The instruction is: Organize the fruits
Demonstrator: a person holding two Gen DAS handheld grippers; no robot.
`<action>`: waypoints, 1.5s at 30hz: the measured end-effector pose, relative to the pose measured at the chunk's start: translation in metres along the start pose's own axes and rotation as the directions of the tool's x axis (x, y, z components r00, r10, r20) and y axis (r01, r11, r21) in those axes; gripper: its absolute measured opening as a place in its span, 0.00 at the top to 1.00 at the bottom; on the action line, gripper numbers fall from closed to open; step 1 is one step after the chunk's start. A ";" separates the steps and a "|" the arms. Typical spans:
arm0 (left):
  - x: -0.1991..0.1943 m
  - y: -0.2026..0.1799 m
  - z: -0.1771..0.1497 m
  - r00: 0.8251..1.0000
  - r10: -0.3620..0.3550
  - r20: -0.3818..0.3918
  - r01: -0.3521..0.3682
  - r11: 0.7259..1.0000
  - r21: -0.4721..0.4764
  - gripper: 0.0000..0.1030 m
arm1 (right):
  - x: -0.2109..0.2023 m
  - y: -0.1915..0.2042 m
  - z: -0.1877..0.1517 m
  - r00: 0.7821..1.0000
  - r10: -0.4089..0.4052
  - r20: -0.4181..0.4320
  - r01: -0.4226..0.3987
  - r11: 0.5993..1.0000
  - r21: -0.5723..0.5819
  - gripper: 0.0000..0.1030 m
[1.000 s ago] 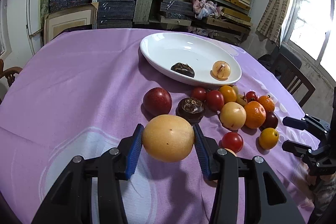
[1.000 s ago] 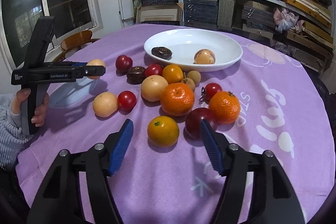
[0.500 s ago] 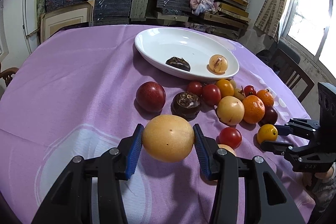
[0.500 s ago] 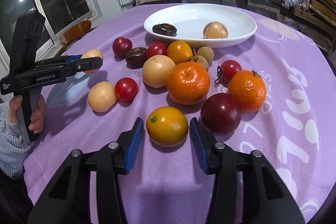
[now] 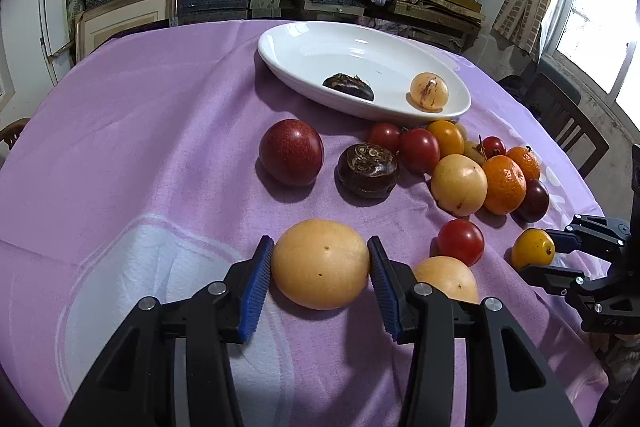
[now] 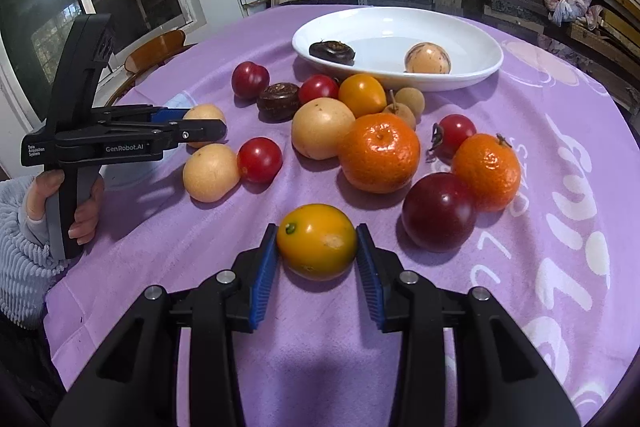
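My left gripper (image 5: 320, 243) is shut on a large pale yellow fruit (image 5: 320, 263) near the front of the purple cloth; the right wrist view shows this gripper (image 6: 200, 123) from the side with the fruit (image 6: 204, 113) between its fingers. My right gripper (image 6: 317, 229) is shut on a small yellow-orange fruit (image 6: 316, 241), its blue pads pressing both sides; the fruit rests low over the cloth. In the left wrist view that gripper (image 5: 538, 251) and fruit (image 5: 532, 247) sit at the right. The white oval dish (image 5: 304, 47) at the back holds a dark brown fruit (image 5: 349, 87) and a pale speckled fruit (image 5: 429, 91).
Loose fruit lies between the grippers and the dish: a red plum (image 5: 291, 151), a dark round fruit (image 5: 367, 169), two mandarins (image 6: 379, 157), several tomatoes, pale yellow fruits (image 6: 210, 173) and a dark plum (image 6: 438, 211). A hand (image 6: 84, 219) grips the left tool. Shelves, a chair (image 5: 568, 123) and windows surround the table.
My right gripper moved forward and down around the yellow-orange fruit, and its jaws closed onto it. My left gripper kept its hold on the pale yellow fruit and barely moved.
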State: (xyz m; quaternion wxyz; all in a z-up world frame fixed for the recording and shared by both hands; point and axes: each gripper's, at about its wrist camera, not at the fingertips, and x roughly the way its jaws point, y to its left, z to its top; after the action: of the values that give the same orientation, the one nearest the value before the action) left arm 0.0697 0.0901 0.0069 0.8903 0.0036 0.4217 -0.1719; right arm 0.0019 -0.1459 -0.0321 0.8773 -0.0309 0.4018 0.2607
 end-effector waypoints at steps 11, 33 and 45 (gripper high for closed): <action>-0.034 -0.021 0.048 0.990 0.001 0.139 -0.007 0.999 0.046 0.54 | -0.044 -0.002 0.040 0.985 -0.065 0.157 0.064 0.998 0.010 0.63; 0.006 -0.025 0.027 1.000 0.030 -0.006 -0.028 0.988 0.149 0.48 | -0.038 -0.037 0.113 0.971 -0.105 0.217 0.094 0.994 0.057 0.63; 0.009 -0.020 0.030 1.000 -0.006 0.020 0.004 0.995 0.095 0.54 | -0.038 -0.038 0.099 0.973 -0.092 0.210 0.079 0.995 0.068 0.63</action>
State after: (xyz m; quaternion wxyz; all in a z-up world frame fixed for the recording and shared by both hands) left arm 0.0918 0.0640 0.0224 0.8928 0.0430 0.4041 -0.1941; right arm 0.0676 -0.1687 0.0563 0.9262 0.0060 0.3114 0.2124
